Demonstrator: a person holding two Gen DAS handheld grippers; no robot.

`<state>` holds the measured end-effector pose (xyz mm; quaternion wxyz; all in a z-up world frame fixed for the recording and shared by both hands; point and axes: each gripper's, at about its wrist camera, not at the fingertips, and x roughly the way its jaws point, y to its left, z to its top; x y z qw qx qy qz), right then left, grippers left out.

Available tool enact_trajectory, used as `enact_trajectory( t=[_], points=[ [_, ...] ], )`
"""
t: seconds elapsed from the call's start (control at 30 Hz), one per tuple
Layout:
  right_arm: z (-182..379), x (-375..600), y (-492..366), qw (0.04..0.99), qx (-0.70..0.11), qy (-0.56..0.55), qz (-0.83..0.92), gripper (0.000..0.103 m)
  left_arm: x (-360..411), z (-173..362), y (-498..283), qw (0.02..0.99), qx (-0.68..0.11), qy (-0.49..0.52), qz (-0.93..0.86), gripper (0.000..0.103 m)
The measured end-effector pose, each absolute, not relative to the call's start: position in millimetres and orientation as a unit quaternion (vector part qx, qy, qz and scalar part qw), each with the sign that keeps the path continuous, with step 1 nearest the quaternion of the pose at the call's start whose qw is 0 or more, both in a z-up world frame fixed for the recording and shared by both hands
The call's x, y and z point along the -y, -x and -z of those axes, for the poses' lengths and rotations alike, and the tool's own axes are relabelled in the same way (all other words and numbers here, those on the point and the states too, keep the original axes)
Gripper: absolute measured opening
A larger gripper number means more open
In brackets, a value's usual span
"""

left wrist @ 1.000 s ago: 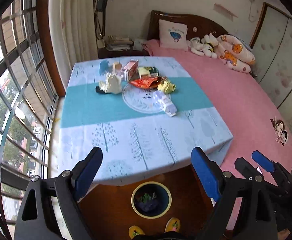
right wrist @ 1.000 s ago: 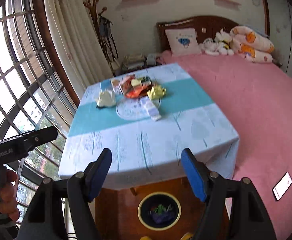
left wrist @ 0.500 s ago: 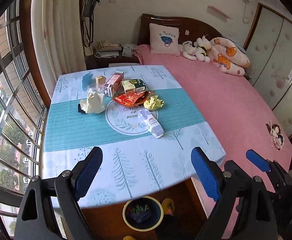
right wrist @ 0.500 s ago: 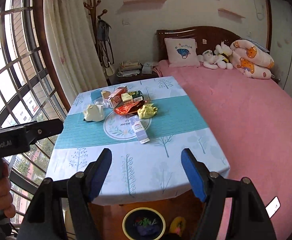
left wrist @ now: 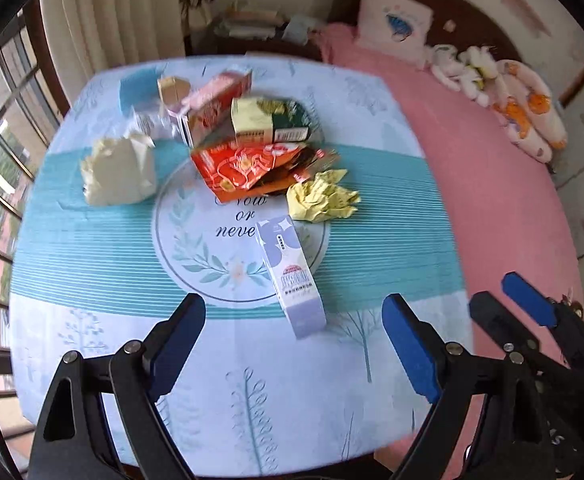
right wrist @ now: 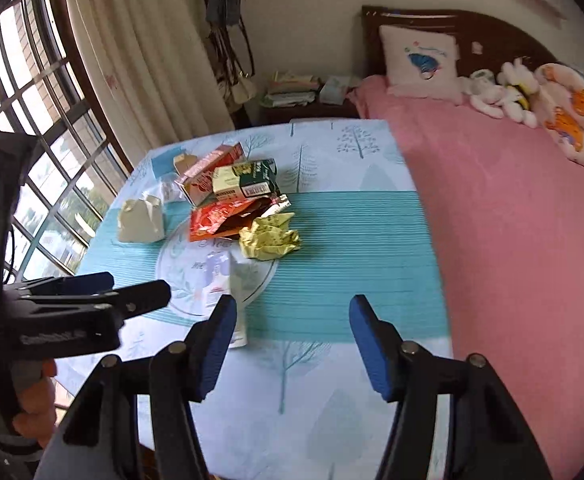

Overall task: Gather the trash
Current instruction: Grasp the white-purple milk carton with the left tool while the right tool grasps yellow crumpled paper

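Trash lies on the table. A lilac milk carton lies nearest, with crumpled yellow paper, an orange wrapper, a green-and-cream box, a pink carton and crumpled cream paper behind it. My left gripper is open and empty, just short of the milk carton. My right gripper is open and empty over the table, to the right of the milk carton. The yellow paper and the orange wrapper lie beyond it.
A pink bed with pillows and soft toys fills the right side. A curved window and curtain stand at the left. A nightstand with papers is behind the table. The left gripper also shows in the right wrist view.
Both grippers have moved up and forward over the table. The bin on the floor has dropped out of view, and the trash now looks much closer.
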<state>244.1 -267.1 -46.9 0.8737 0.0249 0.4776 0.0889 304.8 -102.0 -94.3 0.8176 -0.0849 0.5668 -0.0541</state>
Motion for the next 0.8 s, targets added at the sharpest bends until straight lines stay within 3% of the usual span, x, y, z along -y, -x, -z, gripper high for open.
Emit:
enact_trajectory(
  t=[0.23,0.43,0.67,0.8],
  points=[
    [98,282,-310,0.844,-0.517,-0.011,-0.14,0.059,118,178,-349,0.76,-0.64,0.117,-0.003,0.069],
    [125,274,-342,0.825,-0.534,-0.018,-0.182,0.059,128,199,-356,0.754,-0.647,0.115,-0.016,0.033],
    [141,253,-365,0.808,-0.542,-0.004,-0.229,0.06,110,188,-351,0.765,-0.628,0.131,-0.059,0.032],
    [144,237,-375,0.81,-0.53,0.025,-0.251,0.065,90,182,-348,0.773,-0.614,0.133,-0.085,0.032]
  ],
)
